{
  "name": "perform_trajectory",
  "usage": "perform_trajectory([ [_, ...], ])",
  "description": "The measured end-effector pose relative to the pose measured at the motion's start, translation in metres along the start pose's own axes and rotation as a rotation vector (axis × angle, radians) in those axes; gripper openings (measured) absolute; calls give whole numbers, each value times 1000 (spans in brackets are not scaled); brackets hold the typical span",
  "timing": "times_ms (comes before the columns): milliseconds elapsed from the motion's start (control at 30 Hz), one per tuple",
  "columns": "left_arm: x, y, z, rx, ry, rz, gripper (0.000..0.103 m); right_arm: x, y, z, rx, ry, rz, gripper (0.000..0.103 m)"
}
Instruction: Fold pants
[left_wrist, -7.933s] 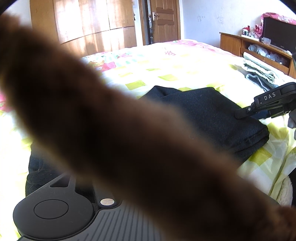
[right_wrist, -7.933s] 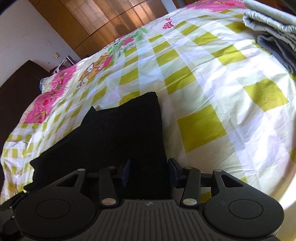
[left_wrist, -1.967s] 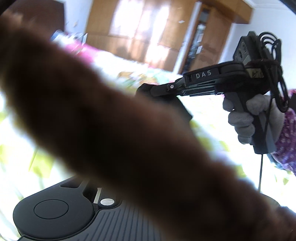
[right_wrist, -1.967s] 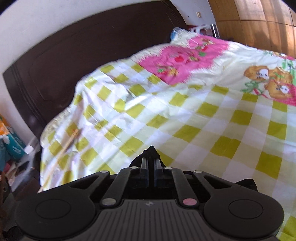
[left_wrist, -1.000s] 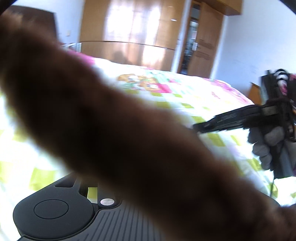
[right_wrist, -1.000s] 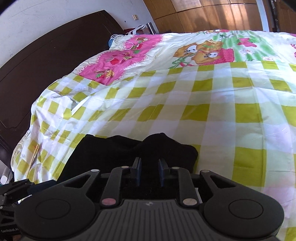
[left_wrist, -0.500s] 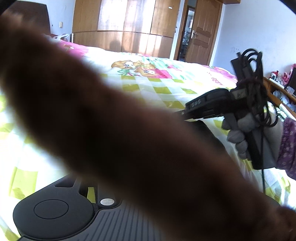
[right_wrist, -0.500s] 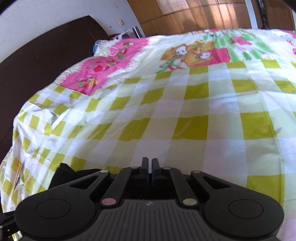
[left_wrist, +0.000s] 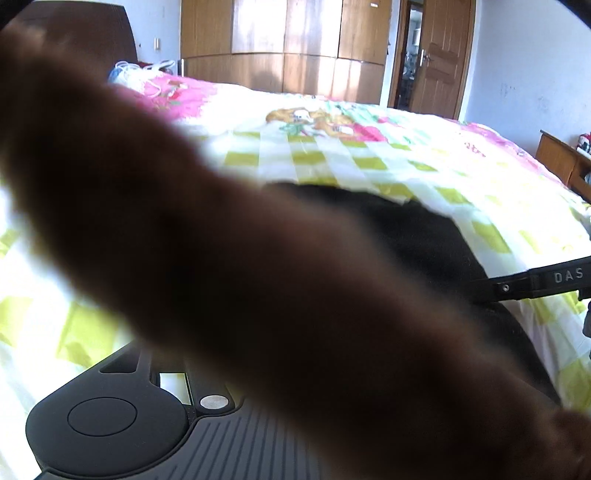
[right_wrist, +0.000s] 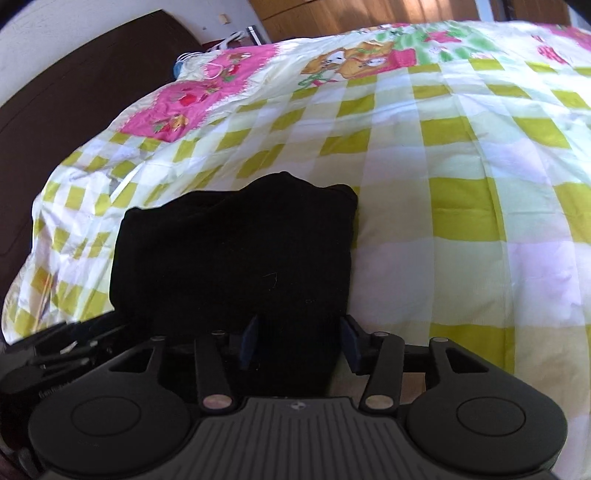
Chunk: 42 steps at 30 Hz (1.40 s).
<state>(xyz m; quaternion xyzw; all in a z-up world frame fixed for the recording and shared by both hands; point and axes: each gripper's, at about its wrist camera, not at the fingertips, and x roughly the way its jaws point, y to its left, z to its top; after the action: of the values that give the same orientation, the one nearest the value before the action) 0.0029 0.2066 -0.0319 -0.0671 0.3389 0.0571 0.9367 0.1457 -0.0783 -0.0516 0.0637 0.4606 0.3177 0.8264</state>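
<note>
The black pants (right_wrist: 236, 254) lie folded in a compact block on the checked bedspread (right_wrist: 461, 206). My right gripper (right_wrist: 299, 339) is open, its jaws apart over the near edge of the pants. The pants also show in the left wrist view (left_wrist: 424, 236), with a finger of the right gripper (left_wrist: 532, 284) reaching in from the right. A blurred brown furry thing (left_wrist: 221, 258) covers most of the left wrist view and hides the left gripper's fingers; only its body shows at the bottom left.
A dark wooden headboard (right_wrist: 55, 96) stands to the left of the bed. Wooden wardrobes (left_wrist: 280, 48) and a door (left_wrist: 439, 55) are behind the bed. A wooden cabinet (left_wrist: 561, 158) stands at the far right.
My right gripper was shut on the pants and has opened, and the pants now lie folded on the bed. The left wrist view has lowered toward the bed.
</note>
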Motion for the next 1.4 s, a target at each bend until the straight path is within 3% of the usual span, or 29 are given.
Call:
perform_trajectory([
  [133, -26, -1, 9, -2, -58, -12, 56, -26, 0, -1, 17, -68, 58, 60],
  [200, -36, -3, 13, 14, -90, -27, 57, -26, 0, -5, 8, -48, 85, 63],
  [300, -24, -10, 12, 50, -47, -39, 61, -15, -1, -12, 29, -17, 74, 69],
  [433, -7, -16, 1, 97, -8, -23, 64, -17, -6, -17, 65, 2, 102, 69],
  [600, -13, -7, 1, 72, -29, -32, 67, -10, -8, -17, 54, 21, 125, 70],
  [733, -11, 1, 2, 24, -41, -49, 68, 6, -6, -11, 77, 26, 155, 78],
  [1000, -5, 14, 8, 9, -24, -89, 70, 6, -12, -14, 78, 29, 212, 77],
  [1133, 20, 24, 5, -60, 72, -168, 79, 22, -5, -8, 92, 35, 202, 78],
  [1167, 24, 27, 5, -93, 73, -184, 79, 23, -4, -6, 97, 34, 199, 76],
  [1233, 27, 24, 8, -97, 69, -186, 79, 22, -4, -1, 112, 27, 190, 59],
  [1300, 26, 18, 11, -79, 59, -175, 75, 17, -4, 6, 123, 27, 199, 49],
  [1400, 25, 15, 18, -55, 43, -170, 71, 16, -1, 19, 92, 17, 190, 45],
])
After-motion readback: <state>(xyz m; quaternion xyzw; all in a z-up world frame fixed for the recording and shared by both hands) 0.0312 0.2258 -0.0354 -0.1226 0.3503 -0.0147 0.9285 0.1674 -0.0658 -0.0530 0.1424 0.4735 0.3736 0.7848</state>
